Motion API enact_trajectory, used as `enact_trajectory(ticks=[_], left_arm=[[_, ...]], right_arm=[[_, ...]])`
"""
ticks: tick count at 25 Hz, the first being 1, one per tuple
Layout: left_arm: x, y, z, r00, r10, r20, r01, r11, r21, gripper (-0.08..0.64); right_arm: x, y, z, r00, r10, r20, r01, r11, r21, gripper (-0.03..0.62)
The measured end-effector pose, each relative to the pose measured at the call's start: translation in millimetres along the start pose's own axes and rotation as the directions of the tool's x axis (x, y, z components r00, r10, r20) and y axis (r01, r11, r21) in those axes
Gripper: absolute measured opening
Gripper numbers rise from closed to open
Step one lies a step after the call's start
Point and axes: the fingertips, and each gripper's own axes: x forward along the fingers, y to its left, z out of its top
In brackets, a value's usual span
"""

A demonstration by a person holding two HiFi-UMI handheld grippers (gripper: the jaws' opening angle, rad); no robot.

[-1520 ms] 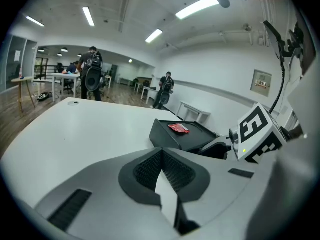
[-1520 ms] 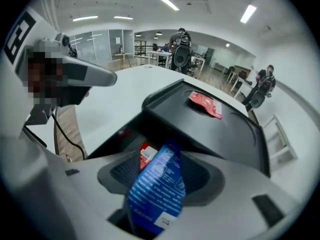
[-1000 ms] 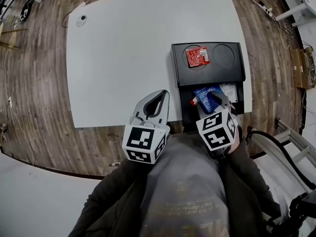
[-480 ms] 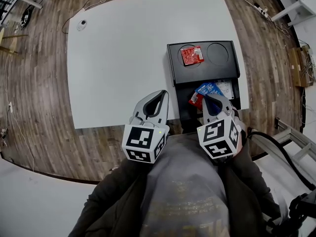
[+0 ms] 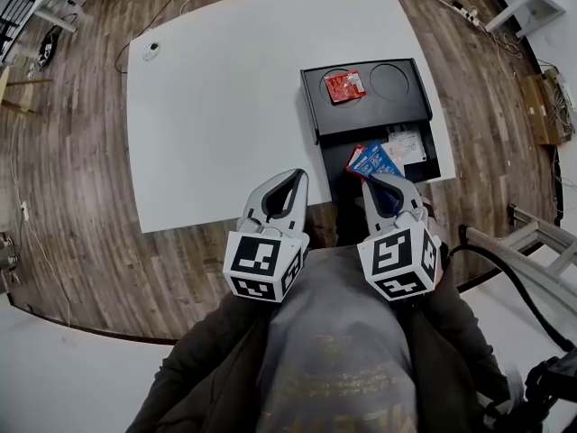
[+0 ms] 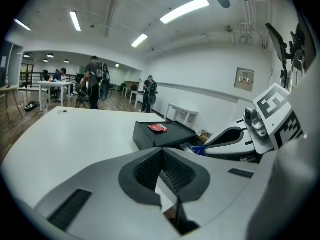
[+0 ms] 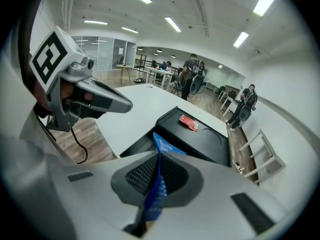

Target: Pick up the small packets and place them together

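Jaws of the left hand-held gripper (image 5: 290, 176) are seen pressed together with nothing between them, and it is held over the near edge of the tabletop (image 5: 225, 106), at about 8 o'clock from the black tray (image 5: 361, 117). A red packet (image 5: 343, 86) is seen lying in the tray's round recess at 11 o'clock. At the tray's 6 o'clock end, a blue packet (image 5: 371, 161) is pinched by one edge in the closed right hand-held gripper (image 5: 382, 179) and held over the open compartment, where a white packet (image 5: 406, 144) lies at 3 o'clock of it. The carrying step is judged to be in hand. Next, the blue packet would have to be taken toward 12 o'clock and released beside the red packet, the jaws being opened only over the recess.
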Motion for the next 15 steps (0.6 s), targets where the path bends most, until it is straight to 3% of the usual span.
enact_trajectory(ticks=[6,15], left_arm=[[-2,-4,-25,0.998,-0.017,-0.067,0.017,1.000,0.012,0.002],[14,16,23,0.998,0.054,0.020,-0.054,0.998,0.017,0.002]], right_arm=[[-5,6,11,0.998,-0.001,0.067,0.000,1.000,0.017,0.011],[-2,-80,54,0.985,-0.098,0.141,0.089,0.993,0.072,0.012]])
